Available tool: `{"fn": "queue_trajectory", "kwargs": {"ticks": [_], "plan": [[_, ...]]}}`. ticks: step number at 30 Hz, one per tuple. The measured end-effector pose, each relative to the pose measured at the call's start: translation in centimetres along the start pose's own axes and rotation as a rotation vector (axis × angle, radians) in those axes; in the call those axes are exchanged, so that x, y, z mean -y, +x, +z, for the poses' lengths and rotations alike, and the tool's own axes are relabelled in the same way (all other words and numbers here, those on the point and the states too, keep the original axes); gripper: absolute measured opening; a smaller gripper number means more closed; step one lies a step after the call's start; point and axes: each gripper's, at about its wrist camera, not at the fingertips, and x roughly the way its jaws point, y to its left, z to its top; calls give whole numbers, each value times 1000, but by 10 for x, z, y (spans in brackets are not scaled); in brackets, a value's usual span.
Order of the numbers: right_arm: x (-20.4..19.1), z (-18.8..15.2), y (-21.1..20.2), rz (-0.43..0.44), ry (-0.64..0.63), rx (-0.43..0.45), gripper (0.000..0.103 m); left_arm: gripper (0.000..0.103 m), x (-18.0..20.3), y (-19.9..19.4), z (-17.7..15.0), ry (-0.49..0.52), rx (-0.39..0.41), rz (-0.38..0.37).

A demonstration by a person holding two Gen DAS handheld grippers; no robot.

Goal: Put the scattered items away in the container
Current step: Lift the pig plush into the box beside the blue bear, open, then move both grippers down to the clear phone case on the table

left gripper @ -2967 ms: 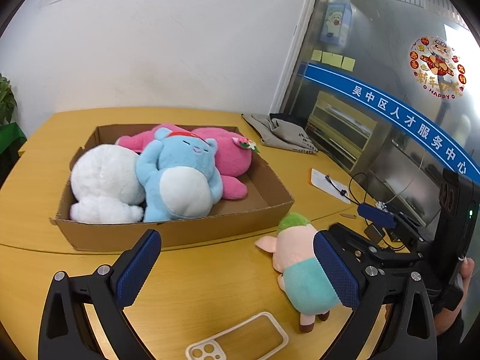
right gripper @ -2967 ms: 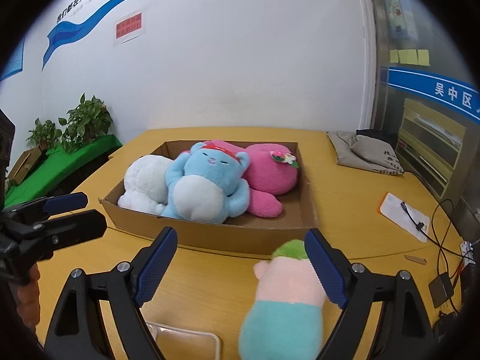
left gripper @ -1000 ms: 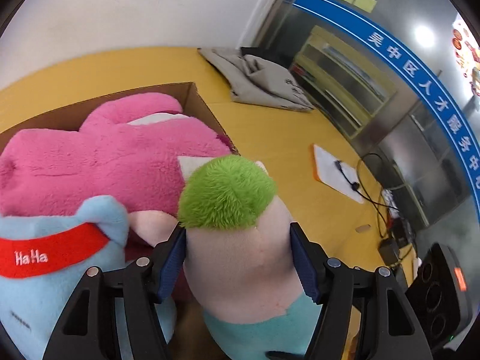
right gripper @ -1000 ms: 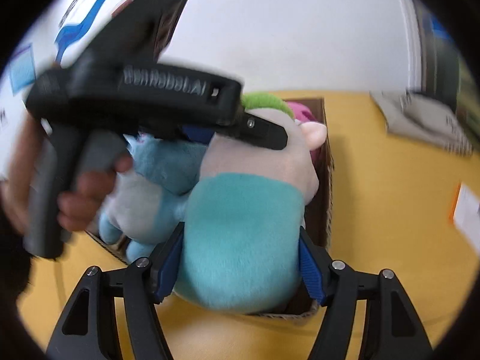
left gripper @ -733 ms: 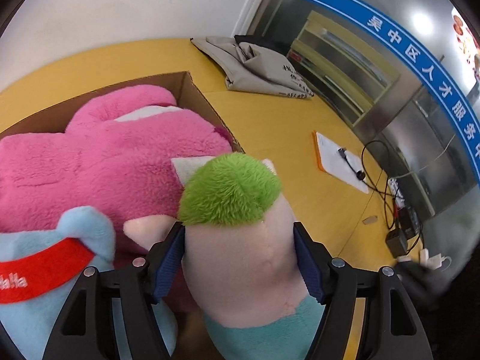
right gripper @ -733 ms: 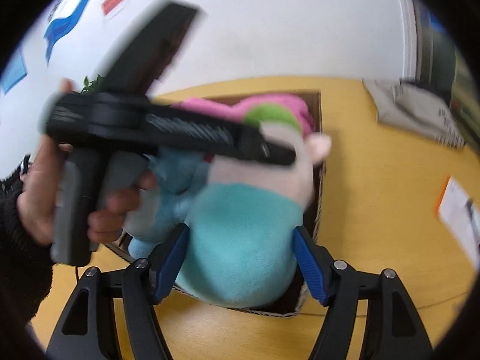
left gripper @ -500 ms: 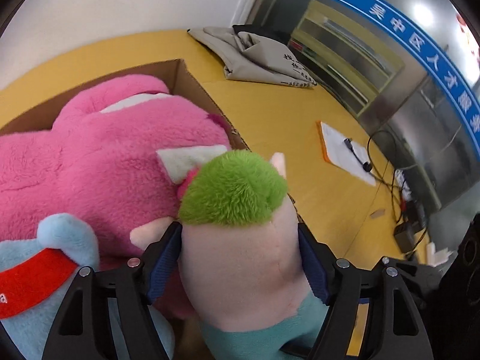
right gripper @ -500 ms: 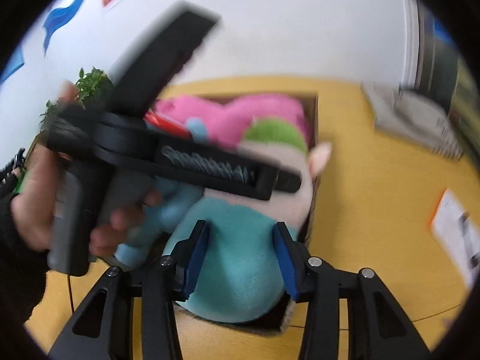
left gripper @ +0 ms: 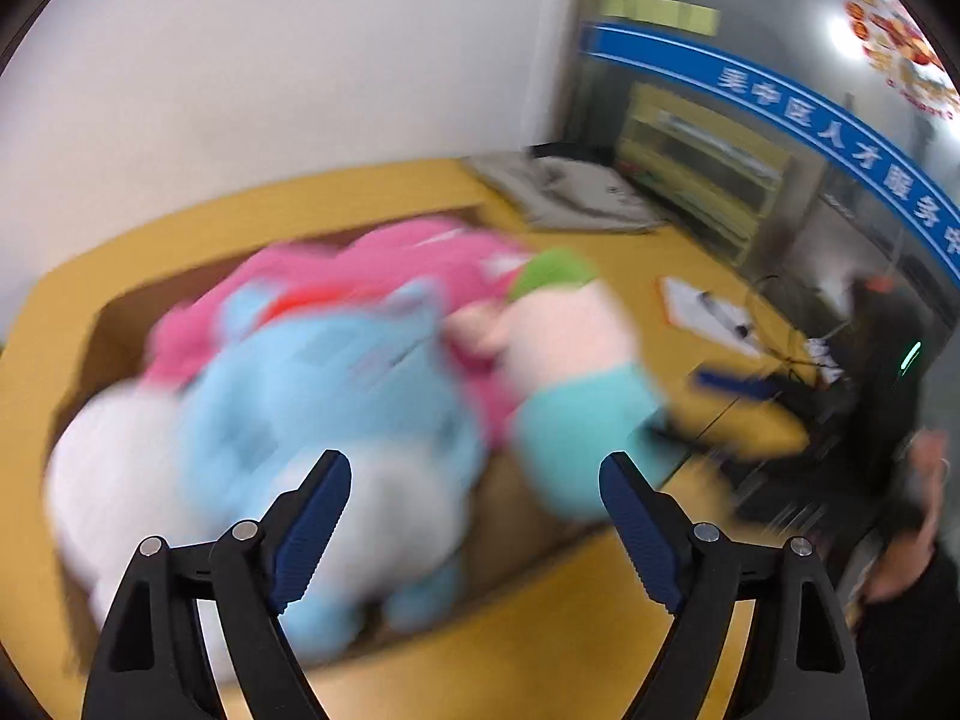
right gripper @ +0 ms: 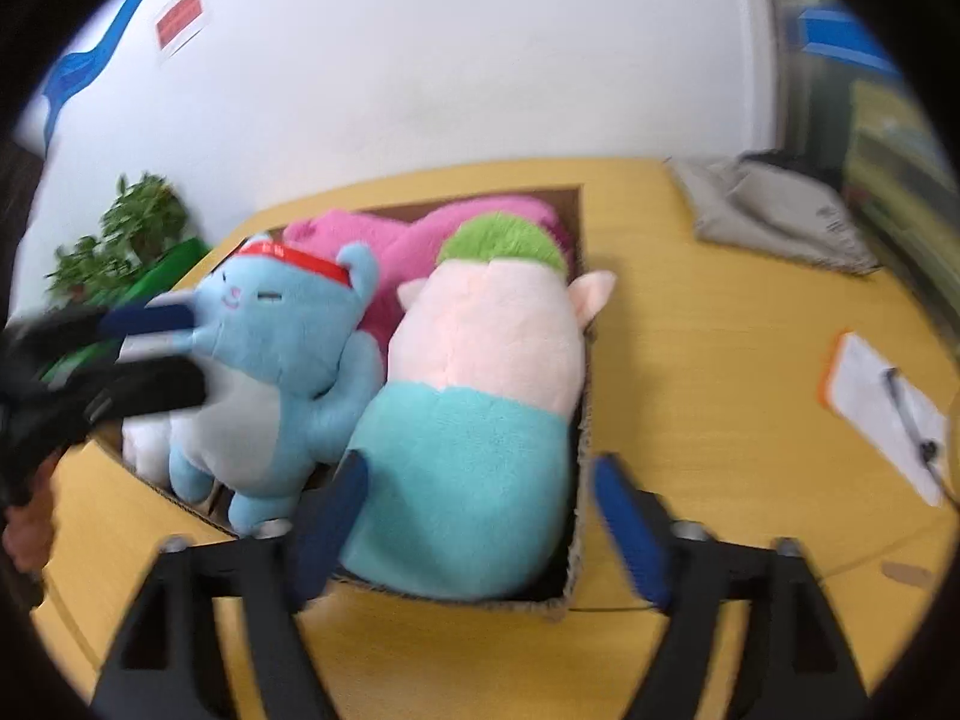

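pig plush (right gripper: 480, 396) in cardboard box (right gripper: 579, 540), both jaws just opened, clear of it

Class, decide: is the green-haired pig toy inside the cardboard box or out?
Inside: the pig toy lies within the cardboard box, beside the blue bear.

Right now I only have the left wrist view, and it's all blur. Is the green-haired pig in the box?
Observer: Yes. The right wrist view shows the pig lying in the box, against its right wall, beside the blue bear.
Operator: Is the right gripper gripping it?
Observer: No. The right gripper has just been opening. The pig's teal end lies between the jaws, and the right pad is clear of it.
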Motion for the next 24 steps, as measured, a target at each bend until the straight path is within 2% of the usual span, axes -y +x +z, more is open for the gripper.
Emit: {"fn": "queue_trajectory", "kwargs": {"ticks": [2, 4, 6, 10, 12, 18, 24], "plan": [[-10, -1, -11, 24, 8, 32, 80, 88, -33, -4, -25, -76, -32, 45], [-23, -8, -19, -5, 14, 41, 80, 87, -67, -1, -51, -177, -72, 70], [-36, -19, -29, -12, 28, 41, 80, 77, -82, 1, -68, -213, -92, 74], [-50, -32, -49, -10, 10, 50, 80, 79, -74, -23, -77, -176, -30, 87], [-59, -41, -66, -37, -11, 53, 81, 89, -68, -38, -81, -191, -2, 55], [-75, -58, -107, -138, -56, 81, 82, 102, -32, -104, -110, -170, 104, 34], [-82, -62, -123, -179, -74, 114, 82, 102, 3, -144, -134, -170, 193, 59]]}}
